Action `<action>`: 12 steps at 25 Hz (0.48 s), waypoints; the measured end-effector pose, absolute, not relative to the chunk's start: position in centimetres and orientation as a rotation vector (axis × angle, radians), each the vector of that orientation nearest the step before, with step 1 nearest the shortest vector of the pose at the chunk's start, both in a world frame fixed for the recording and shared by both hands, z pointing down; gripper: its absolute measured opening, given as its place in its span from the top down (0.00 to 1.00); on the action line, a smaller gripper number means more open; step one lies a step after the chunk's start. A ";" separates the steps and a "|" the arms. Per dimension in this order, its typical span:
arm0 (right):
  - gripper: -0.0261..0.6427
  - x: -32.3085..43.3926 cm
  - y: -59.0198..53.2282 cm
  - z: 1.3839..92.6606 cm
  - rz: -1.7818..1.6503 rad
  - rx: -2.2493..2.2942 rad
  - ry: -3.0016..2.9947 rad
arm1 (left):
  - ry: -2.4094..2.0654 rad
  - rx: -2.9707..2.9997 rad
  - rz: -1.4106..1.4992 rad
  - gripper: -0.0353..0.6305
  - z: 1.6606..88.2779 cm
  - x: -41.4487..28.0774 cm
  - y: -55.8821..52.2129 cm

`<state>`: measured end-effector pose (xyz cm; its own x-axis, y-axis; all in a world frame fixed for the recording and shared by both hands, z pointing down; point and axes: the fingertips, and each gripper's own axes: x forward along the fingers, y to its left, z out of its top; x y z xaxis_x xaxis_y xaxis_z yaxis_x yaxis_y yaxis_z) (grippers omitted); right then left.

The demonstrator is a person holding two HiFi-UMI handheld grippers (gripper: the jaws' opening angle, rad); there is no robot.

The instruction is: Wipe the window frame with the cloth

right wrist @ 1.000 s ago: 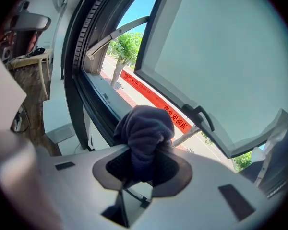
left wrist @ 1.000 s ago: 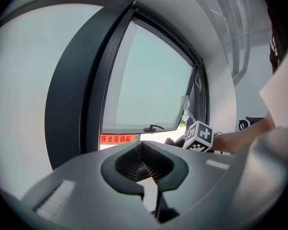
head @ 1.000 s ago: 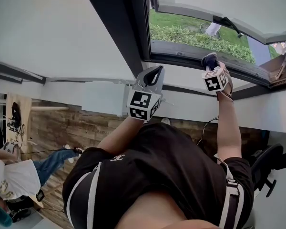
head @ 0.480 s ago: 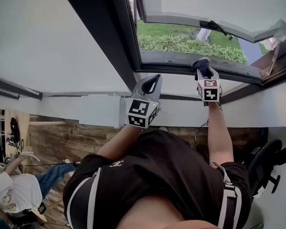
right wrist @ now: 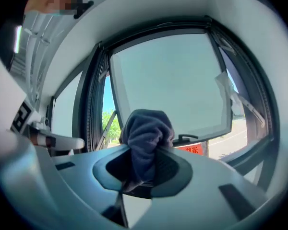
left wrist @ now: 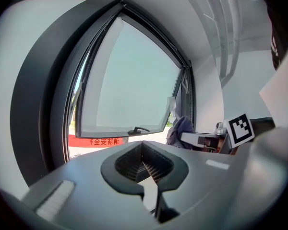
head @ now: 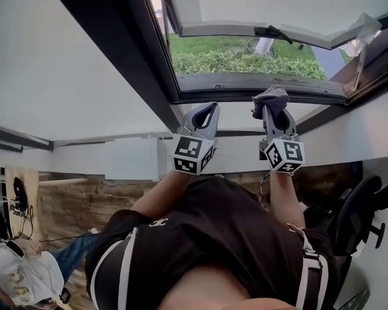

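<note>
The dark window frame (head: pixel 258 86) crosses the top of the head view, with its sash swung outward. My right gripper (head: pixel 269 108) is shut on a bunched grey-blue cloth (head: pixel 270 97), held just below the frame's lower rail over the white sill; I cannot tell whether the cloth touches it. In the right gripper view the cloth (right wrist: pixel 146 135) bulges out of the jaws of the right gripper (right wrist: pixel 144 169) in front of the frame (right wrist: pixel 93 90). My left gripper (head: pixel 202 116) hangs beside it, shut and empty. In the left gripper view the left gripper (left wrist: pixel 145 166) faces the frame (left wrist: pixel 38 104), with the cloth (left wrist: pixel 181 128) to its right.
The open sash carries a black handle (head: pixel 278 32) and a scrap of white film (head: pixel 365 24) at its corner. Grass and a hedge (head: pixel 246 63) lie outside. A second person (head: pixel 19 276) is at lower left, and an office chair (head: pixel 355 218) stands at the right.
My right gripper has drawn the cloth left along the lower rail and back toward me. The left gripper has kept its place near the sill.
</note>
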<state>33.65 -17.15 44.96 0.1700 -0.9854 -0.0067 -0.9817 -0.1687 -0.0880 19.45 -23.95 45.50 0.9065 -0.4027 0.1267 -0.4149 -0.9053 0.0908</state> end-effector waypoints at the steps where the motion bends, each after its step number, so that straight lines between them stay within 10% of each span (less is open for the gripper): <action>1: 0.81 33.5 -16.2 44.6 -0.089 -2.330 1.945 | -0.618 2.960 0.161 0.93 45.5 19.7 -23.7; 12: 0.81 33.5 -11.2 44.7 -0.053 -2.499 1.757 | -0.457 2.994 0.170 0.93 45.5 21.8 -21.2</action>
